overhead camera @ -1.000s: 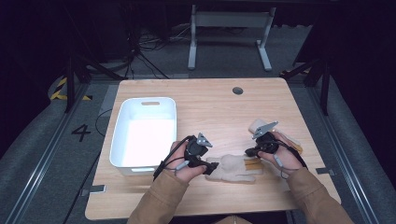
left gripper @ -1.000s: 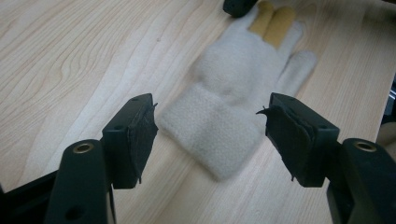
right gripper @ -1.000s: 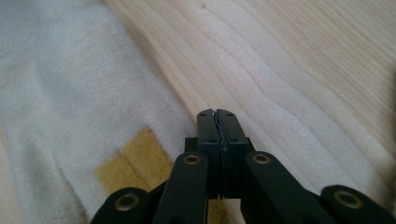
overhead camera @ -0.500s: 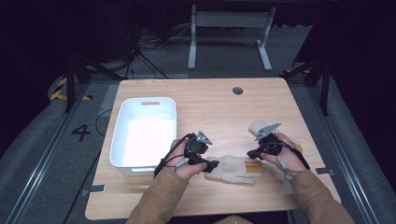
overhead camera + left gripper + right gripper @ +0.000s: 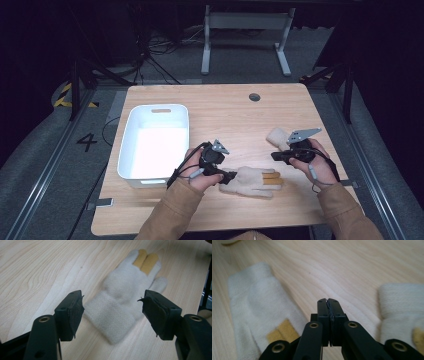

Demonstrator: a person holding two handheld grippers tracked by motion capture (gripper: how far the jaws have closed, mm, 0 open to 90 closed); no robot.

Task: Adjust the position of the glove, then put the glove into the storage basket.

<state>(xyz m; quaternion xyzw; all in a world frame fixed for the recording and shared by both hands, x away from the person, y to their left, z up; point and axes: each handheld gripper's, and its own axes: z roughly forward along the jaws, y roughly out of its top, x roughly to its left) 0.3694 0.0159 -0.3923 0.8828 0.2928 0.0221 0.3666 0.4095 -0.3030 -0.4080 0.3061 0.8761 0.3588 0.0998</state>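
A cream knitted glove (image 5: 252,181) with two yellow fingertips lies flat near the table's front edge. My left gripper (image 5: 231,176) stands open at its cuff. In the left gripper view the cuff (image 5: 112,315) lies between the spread jaws, and the pads are off it. My right gripper (image 5: 274,156) hovers just beyond the glove's fingertips, shut on nothing, as the right gripper view (image 5: 328,301) shows. A second cream glove (image 5: 276,136) lies just behind the right gripper. The right gripper view has the near glove (image 5: 254,312) at left and the second glove (image 5: 399,312) at right.
A white plastic bin (image 5: 131,145) stands on the left part of the wooden table (image 5: 225,110), close to the left hand. A round cable hole (image 5: 254,97) sits near the far edge. Dark floor and a desk frame lie beyond the table.
The right gripper has lifted and drawn back to the right, away from the near glove's fingertips. The left gripper and both gloves stay where they were.
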